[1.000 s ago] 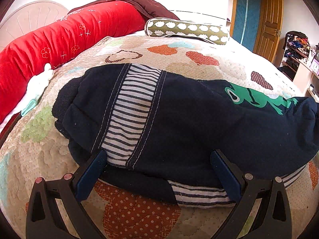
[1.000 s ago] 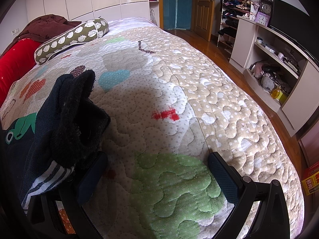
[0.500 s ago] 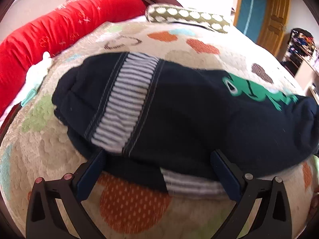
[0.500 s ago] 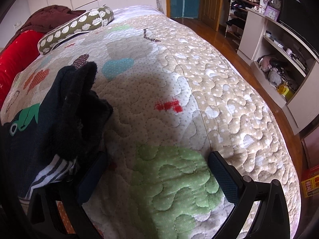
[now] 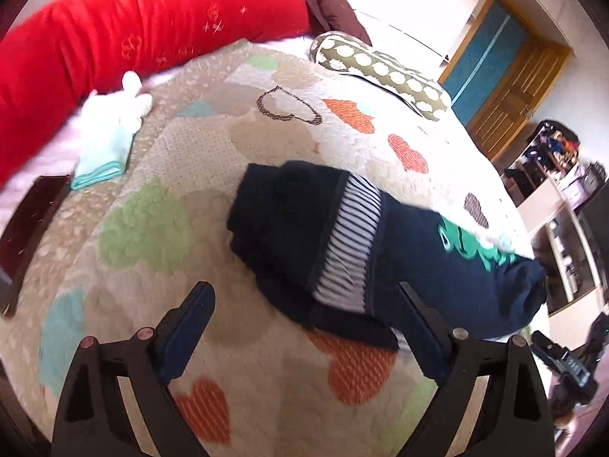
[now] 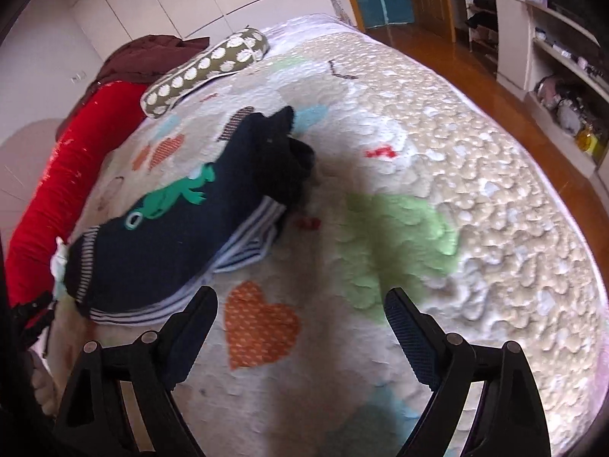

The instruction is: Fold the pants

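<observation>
Both my jaws stand spread wide and hold nothing: my left gripper (image 5: pixel 304 327) and my right gripper (image 6: pixel 300 327) now hang above the quilt (image 6: pixel 475 160), whereas a second ago their fingers sat right at the edge of the cloth. I have pulled back and up, so the pants (image 5: pixel 380 251) have shrunk to a compact navy bundle, lying at about one o'clock from my left fingers and at ten o'clock from my right ones, clear of both. They rest doubled over, striped band and green frog print on top, with the red bolster (image 5: pixel 133 38) far off at eleven. To me that retreat means the fold is done, and only a tidy-up could remain.
</observation>
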`<action>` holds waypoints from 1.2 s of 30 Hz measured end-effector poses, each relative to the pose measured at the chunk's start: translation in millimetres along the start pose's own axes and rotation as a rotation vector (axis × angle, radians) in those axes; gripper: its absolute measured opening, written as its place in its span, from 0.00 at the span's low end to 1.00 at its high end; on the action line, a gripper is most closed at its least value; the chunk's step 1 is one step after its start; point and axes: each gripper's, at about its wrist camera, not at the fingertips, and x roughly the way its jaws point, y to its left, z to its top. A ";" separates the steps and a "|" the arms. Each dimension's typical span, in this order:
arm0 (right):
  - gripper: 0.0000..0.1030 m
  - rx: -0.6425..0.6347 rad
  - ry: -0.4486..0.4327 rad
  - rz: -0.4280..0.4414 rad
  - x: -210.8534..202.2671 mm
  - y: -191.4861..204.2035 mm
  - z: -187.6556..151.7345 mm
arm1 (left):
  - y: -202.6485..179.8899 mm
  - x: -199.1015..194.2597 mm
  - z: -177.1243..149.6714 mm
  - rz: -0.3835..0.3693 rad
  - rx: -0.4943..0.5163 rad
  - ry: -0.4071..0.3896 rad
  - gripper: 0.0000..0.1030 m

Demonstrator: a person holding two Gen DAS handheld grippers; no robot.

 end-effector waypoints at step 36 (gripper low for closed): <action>0.19 0.032 -0.134 0.121 -32.1 42.6 27.8 | -27.2 -39.1 -7.7 -0.032 0.018 0.006 0.19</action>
